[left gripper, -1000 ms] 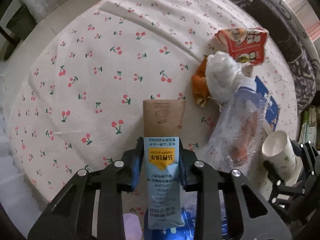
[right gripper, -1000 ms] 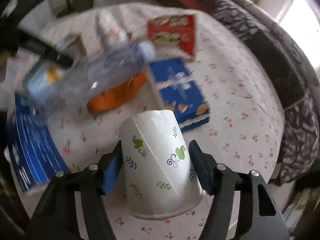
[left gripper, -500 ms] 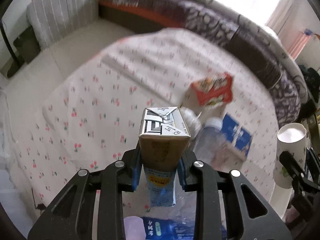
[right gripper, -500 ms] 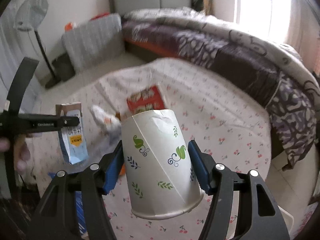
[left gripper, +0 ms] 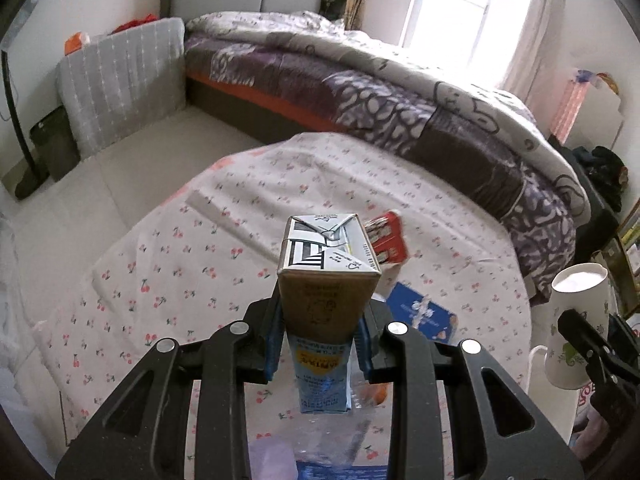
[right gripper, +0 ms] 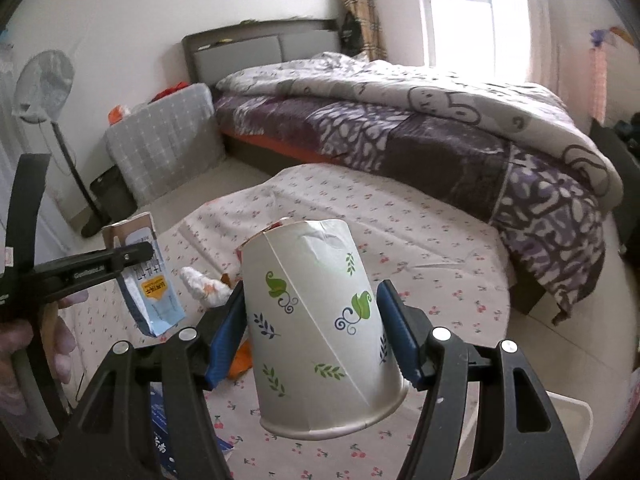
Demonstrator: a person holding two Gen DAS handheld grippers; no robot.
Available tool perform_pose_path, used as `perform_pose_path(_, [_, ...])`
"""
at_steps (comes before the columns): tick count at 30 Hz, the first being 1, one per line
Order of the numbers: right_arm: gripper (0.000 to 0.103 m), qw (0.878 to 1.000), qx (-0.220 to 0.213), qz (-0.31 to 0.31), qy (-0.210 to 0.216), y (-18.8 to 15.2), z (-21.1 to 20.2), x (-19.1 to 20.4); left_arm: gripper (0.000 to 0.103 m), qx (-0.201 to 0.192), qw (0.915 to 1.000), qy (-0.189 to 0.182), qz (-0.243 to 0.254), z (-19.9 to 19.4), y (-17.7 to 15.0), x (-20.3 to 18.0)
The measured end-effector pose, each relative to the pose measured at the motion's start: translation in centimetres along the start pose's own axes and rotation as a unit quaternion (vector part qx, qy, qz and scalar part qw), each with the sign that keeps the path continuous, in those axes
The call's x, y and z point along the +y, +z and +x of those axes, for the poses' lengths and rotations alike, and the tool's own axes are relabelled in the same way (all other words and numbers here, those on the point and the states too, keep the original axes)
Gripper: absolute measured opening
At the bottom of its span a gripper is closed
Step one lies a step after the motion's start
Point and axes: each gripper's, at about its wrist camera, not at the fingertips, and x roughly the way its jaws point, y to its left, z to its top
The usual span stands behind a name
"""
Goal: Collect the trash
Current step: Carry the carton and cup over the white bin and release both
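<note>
A bedroom seen from two handheld claws raised above a round tabletop (left gripper: 168,240) covered in a white cloth printed with small red cherries. Behind the tabletop runs a bed (right gripper: 420,120) with a purple and grey patterned quilt, a grey padded headboard and a bright window beyond. A standing fan (right gripper: 44,80) is at the far left wall, beside a grey checked bundle on the floor.

Trash lies on the right part of the tabletop: a red snack box (left gripper: 388,240), a blue packet (left gripper: 424,312), a crumpled white tissue (right gripper: 204,286) and an orange wrapper (right gripper: 240,360). These sit close together, partly hidden behind the held items. A crushed clear plastic piece shows at the bottom edge of the left view.

The left claw (left gripper: 318,340) is pinching a small milk carton (left gripper: 324,280), brown near its folded end and blue lower down. The blue pads press both sides of the carton, which hangs clear above the tabletop. In the right view the same carton dangles from the black claw at the left edge, with the person's hand (right gripper: 24,344) wrapped around the handle below.

The right claw (right gripper: 316,332) is closed on a white paper cup (right gripper: 316,320) printed with green leaves. The cup's open mouth faces the camera, its base points away, and its wall is dented near the base. Both claws tilt downward toward the tabletop.
</note>
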Motion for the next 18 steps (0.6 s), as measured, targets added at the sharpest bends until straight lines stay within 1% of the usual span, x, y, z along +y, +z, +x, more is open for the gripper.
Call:
perform_pose_path(2, [0.064,1.0,-0.003,0.003,-0.007,-0.1,-0.5,-0.5,0.028,-0.006,0.9999,-0.005,0.007,-0.2,0.0,-0.8])
perform_pose_path(11, [0.064,0.999,-0.016,0.024,-0.037,-0.9,-3.3,-3.6,0.028,-0.01,0.999,-0.03,0.033,-0.4,-0.9,-4.3])
perform_pose_path(18, [0.064,0.997,-0.019,0.051,-0.059,-1.7,-5.5,-6.6,0.028,-0.004,0.9969,-0.049,0.062,-0.2,-2.0,-7.8])
